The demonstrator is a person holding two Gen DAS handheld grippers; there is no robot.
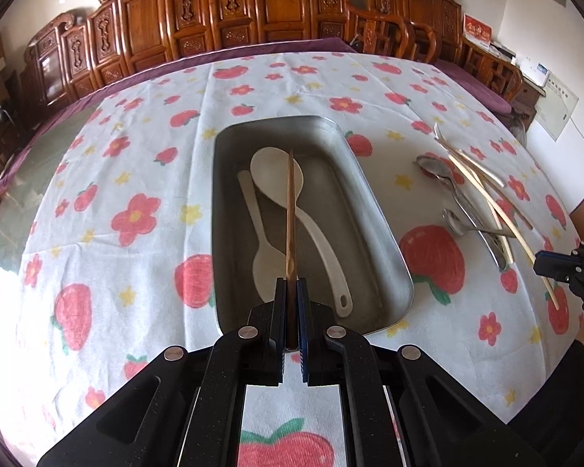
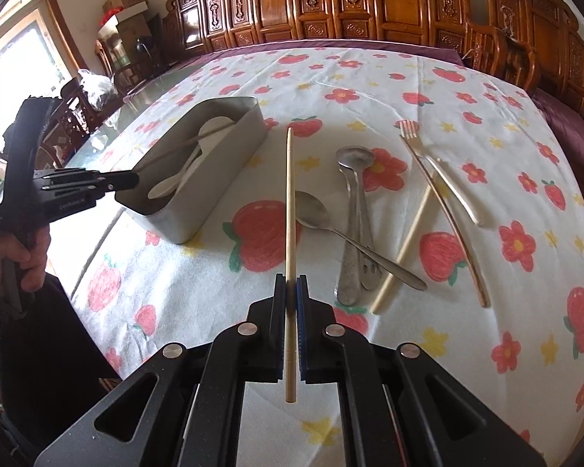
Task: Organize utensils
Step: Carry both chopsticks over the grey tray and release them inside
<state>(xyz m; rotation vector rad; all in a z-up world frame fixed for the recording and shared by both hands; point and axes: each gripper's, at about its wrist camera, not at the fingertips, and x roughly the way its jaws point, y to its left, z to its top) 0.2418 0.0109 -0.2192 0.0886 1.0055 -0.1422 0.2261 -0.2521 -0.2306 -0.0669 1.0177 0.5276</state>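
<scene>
Left gripper point(image 1: 291, 292) fingers pinch a brown chopstick point(image 1: 290, 210) rising at centre frame over the tray point(image 1: 373, 210); right gripper point(image 2: 291, 292) fingers clamp a pale chopstick point(image 2: 291, 202).

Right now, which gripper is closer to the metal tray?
Left. The left gripper hangs over the near end of the metal tray, shut on a dark chopstick. The right gripper holds a pale chopstick above the tablecloth, to the tray's right.
</scene>
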